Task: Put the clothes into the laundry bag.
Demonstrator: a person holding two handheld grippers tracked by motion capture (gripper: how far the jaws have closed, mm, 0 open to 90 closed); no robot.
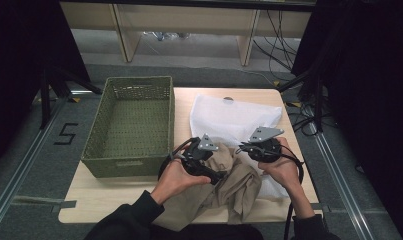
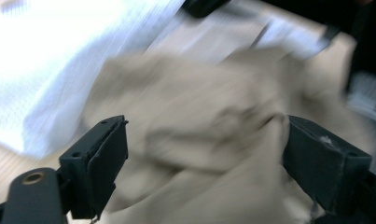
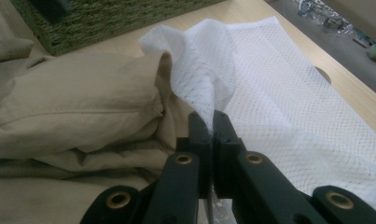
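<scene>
Right hand-held gripper [image 3: 208, 122]: jaws closed on a raised edge of the white mesh bag [image 3: 288, 98], which lies on the table [image 1: 114, 192], right of the basket [image 1: 131, 125]. Left hand-held gripper [image 2: 204, 163]: jaws wide apart over the beige garment [image 3: 78, 116], apparently gripping nothing (view blurred). Both are light, limp, easily bunched; take the garment by a thick fold or seam.
</scene>
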